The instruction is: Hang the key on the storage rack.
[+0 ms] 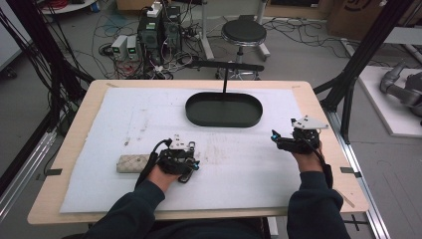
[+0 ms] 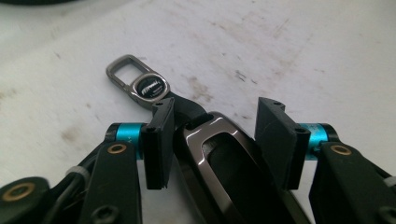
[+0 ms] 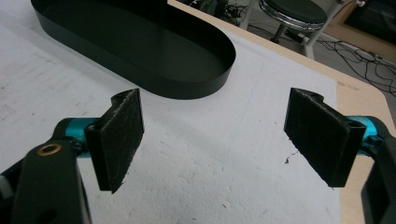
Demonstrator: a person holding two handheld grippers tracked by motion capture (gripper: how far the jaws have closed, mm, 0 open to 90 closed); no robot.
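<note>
Your left gripper [image 2: 212,142] is pinching the key fob [image 2: 219,163]. In the left gripper view the near pad presses the fob's left flank, and the far pad sits at its right edge, though the contact there is partly hidden behind the chrome frame; I judge the grip made. The fob lies flat on the white mat [image 1: 239,169] of the table [image 1: 74,149], in the high view at about 7 o'clock from the mat's middle, under your left hand [image 1: 164,172].

The relation that matters: the fob's long axis runs along the gripper's own line of sight, leaning toward 11 o'clock, and the jaws close across its width. The strap and metal clip [image 2: 135,81] trail ahead of the fingertips at 11 o'clock, lying free on the mat, so they will likely swing when you lift.

The black tray [image 1: 224,109] lies at about 1 o'clock from the left gripper in the high view, well apart, its long axis running 9 to 3. A pale quilted pouch [image 1: 133,163] lies just beside your left hand at 9 o'clock.

Your right gripper [image 3: 215,140] is spread wide with nothing between its pads, hanging above bare mat at 4 o'clock from the tray. It is nearer the tray; the left hand is the one on the fob.
</note>
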